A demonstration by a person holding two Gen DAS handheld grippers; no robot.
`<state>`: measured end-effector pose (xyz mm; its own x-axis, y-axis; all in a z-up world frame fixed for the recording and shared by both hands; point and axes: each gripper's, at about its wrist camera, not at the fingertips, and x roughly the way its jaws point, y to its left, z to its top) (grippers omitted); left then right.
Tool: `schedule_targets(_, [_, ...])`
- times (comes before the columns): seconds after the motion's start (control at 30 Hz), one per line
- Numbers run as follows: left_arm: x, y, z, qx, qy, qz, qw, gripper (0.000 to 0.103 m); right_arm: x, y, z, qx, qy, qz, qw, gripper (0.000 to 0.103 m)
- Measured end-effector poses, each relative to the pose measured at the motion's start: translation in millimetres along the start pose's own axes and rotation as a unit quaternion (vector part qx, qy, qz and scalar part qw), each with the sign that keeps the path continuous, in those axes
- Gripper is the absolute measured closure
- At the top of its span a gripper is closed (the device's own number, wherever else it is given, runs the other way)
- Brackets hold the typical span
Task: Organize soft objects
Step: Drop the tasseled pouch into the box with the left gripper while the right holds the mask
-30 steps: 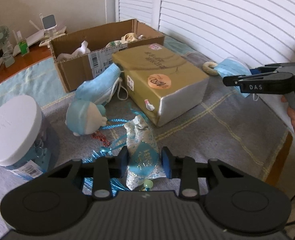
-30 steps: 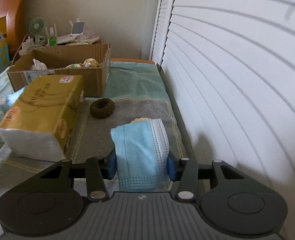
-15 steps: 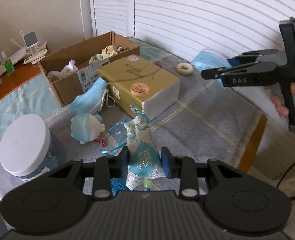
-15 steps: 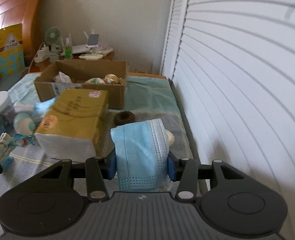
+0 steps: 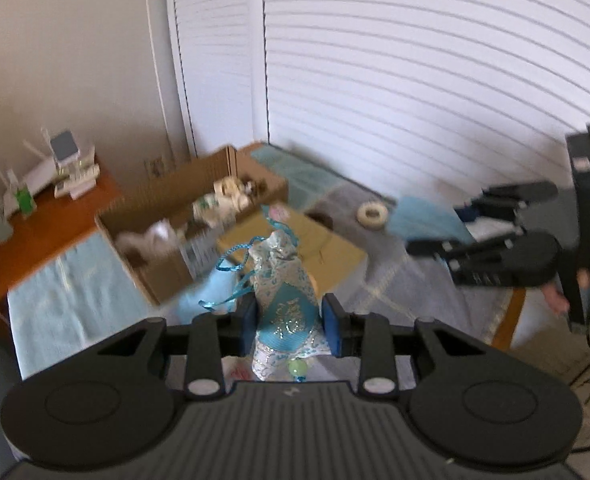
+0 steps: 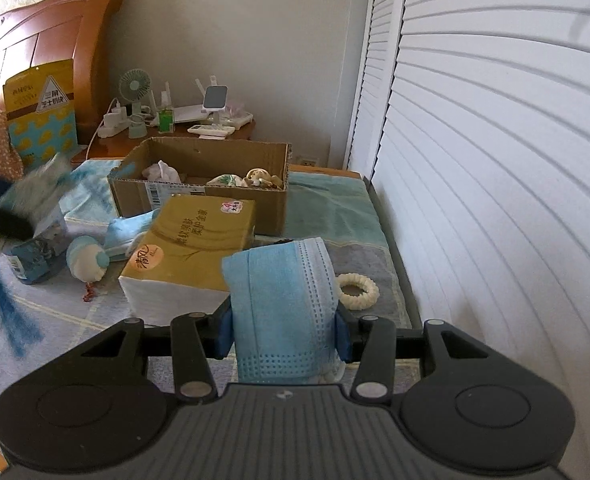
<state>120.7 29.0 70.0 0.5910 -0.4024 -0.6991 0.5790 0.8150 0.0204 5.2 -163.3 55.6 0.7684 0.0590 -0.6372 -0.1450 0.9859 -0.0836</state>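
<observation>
A: Pouch? 
B: Blue patterned pouch [image 5: 286,300] pinched in left tool [image 5: 289,322], raised over the bed [image 6: 337,210]; ribbon trails at ten o'clock.

A: Mask? 
B: Blue face mask [image 6: 281,304] clamped in right tool [image 6: 283,338]. Tissue pack [image 6: 193,240] at ten o'clock, cardboard box [image 6: 203,194] beyond it, white ring [image 6: 358,286] at two.

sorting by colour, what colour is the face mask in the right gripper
Light blue with a white pleated edge; the face mask shows best in the right wrist view, clamped in the right gripper.
</observation>
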Motion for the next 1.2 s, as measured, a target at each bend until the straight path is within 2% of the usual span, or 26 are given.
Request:
schedule_targets(0.4, [48,47,88,0.072,-0.009,0.017,0.9972,0.07,1,-6,-3,0.009,0.0,0.013,1.0,0.051])
schedule_targets(0.6, [87,57,122,0.131,-0.009,0.035,0.9907,0.07,10,-11,0,0.019,0.005,0.006,1.0,0.051])
schedule_targets(0.7, [110,61,129,0.157,0.0,0.058,0.9859,0.07,16,-15,-1,0.026,0.01,0.005,1.0,0.051])
schedule_targets(0.9, [139,68,121,0.182,0.02,0.068,0.9808,0.07,27,-20,-2,0.032,0.023,0.0,0.999,0.051])
schedule_targets(1.03, [157,73,112,0.19,0.039,0.097,0.9762,0.07,30,-23,-3,0.034,0.026,0.0,0.999,0.051])
schedule_targets(1.13, [167,78,108,0.183,0.048,0.099,0.9769,0.07,32,-23,-3,0.035,0.028,0.001,0.999,0.051])
schedule_targets(1.2, [173,79,106,0.196,0.045,0.11,0.9733,0.07,34,-23,-2,0.036,0.03,0.003,0.999,0.051])
